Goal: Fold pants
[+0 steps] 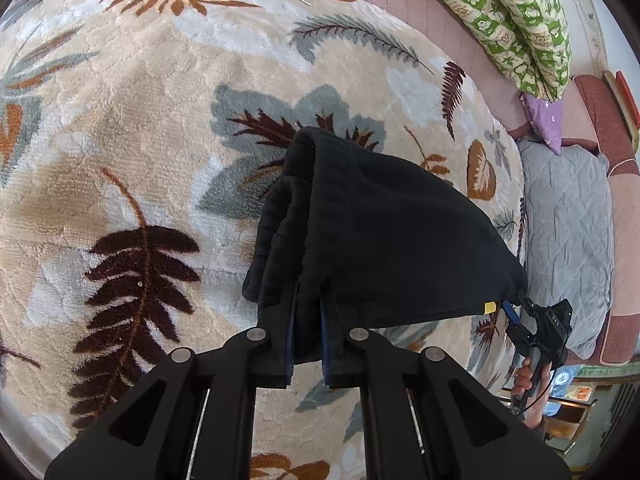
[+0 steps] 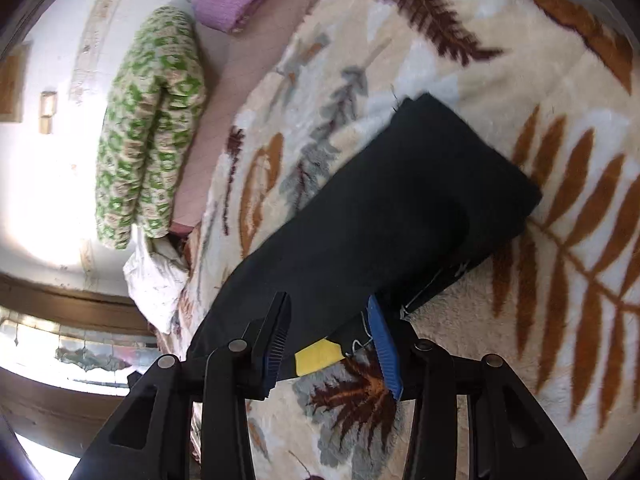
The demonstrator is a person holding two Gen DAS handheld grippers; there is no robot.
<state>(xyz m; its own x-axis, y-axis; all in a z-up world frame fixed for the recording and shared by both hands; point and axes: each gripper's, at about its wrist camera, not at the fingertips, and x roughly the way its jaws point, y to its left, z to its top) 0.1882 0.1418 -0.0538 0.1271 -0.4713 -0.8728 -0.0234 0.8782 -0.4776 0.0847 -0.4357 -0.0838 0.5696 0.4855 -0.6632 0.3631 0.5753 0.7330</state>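
The black pants [image 1: 372, 232] are folded into a thick bundle and held up above a cream leaf-patterned blanket [image 1: 140, 140]. My left gripper [image 1: 308, 304] is shut on one lower corner of the bundle. My right gripper [image 1: 516, 312] shows at the other corner, by a yellow tag [image 1: 490, 306]. In the right wrist view the pants [image 2: 392, 216] slope away from my right gripper [image 2: 332, 320], whose fingers stand apart around the edge near the yellow tag [image 2: 316, 356]. The far end of the bundle rests on the blanket [image 2: 560, 260].
A green patterned quilt [image 1: 516, 20] and a purple pillow [image 1: 546, 120] lie at the far edge of the bed. A grey pillow [image 1: 568, 232] lies to the right. In the right wrist view the quilt [image 2: 148, 128] and white cloth [image 2: 156, 276] lie left.
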